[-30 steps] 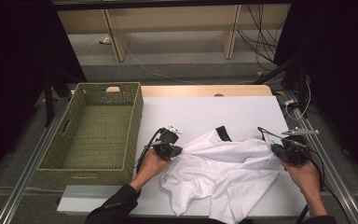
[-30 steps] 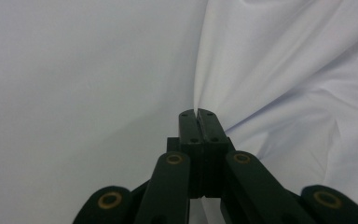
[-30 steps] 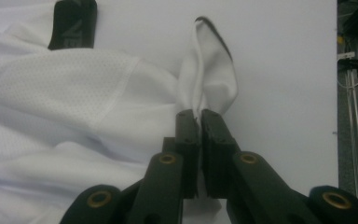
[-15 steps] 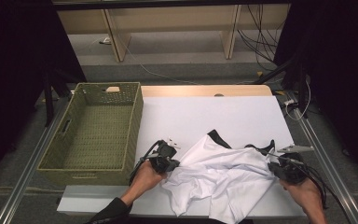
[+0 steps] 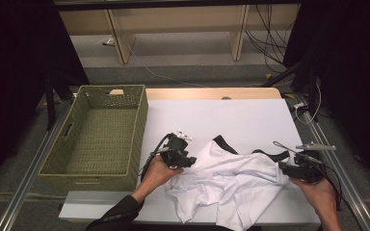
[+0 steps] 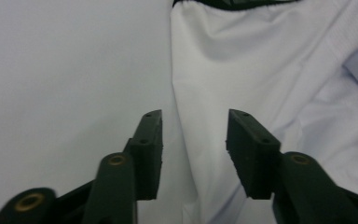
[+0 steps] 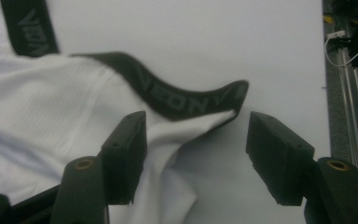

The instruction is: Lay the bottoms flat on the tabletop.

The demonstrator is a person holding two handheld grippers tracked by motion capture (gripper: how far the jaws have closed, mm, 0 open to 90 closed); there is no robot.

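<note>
Since the crumpled white fabric garment with a black lettered waistband (image 5: 236, 180) on the white table (image 5: 221, 115) looks soft and limp, both released grippers, left (image 6: 193, 135) and right (image 7: 193, 140), should pinch that firmer band.

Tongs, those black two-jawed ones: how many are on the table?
2. The left black two-jawed tongs sit at the crumpled white garment's left edge; the right black two-jawed tongs at its black-trimmed right corner.
</note>
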